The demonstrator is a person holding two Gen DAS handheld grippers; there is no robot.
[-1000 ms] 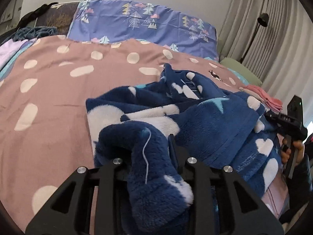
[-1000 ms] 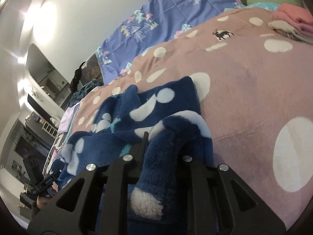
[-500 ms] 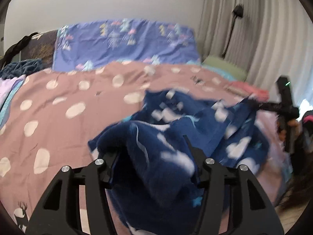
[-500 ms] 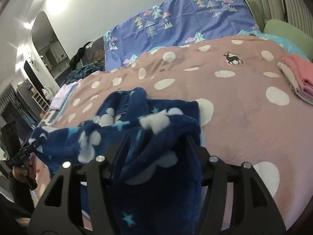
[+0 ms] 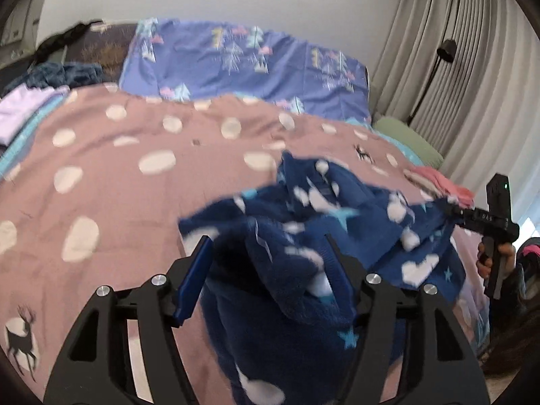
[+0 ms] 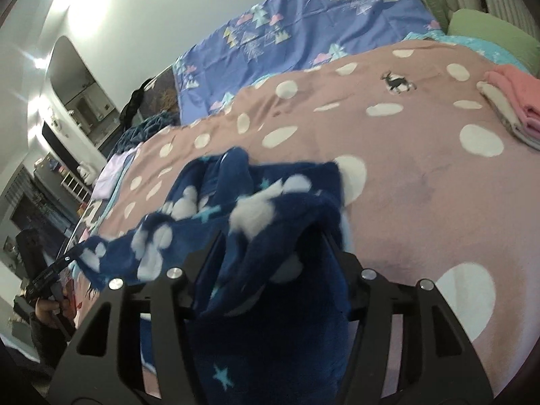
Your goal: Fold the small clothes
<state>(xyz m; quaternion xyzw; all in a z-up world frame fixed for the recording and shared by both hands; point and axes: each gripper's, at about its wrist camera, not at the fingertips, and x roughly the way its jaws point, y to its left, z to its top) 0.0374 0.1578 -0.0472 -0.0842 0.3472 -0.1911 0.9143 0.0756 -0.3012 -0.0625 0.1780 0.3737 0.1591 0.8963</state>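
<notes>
Left wrist view shows the left gripper with its jaws spreading apart at this moment; a bunched fold of the navy fleece garment sits between them. The left finger's blue pad stands clear of the cloth with a dark gap beside it, while the fabric leans against the inner face of the right finger, so the pads are not pressing on it. From there the garment stretches rightward, lifted off the pink dotted bedspread, to the right gripper, which a hand holds at the frame's edge.

Right wrist view shows the right gripper with its fingers held wide. Navy fleece fills the space between them and drapes down over the gripper body; whether the pads squeeze it cannot be told, since the cloth hides both inner faces. The garment runs leftward and sags toward the left gripper far off at the left edge. A folded pink stack lies on the bedspread well apart to the right, near a green pillow.
</notes>
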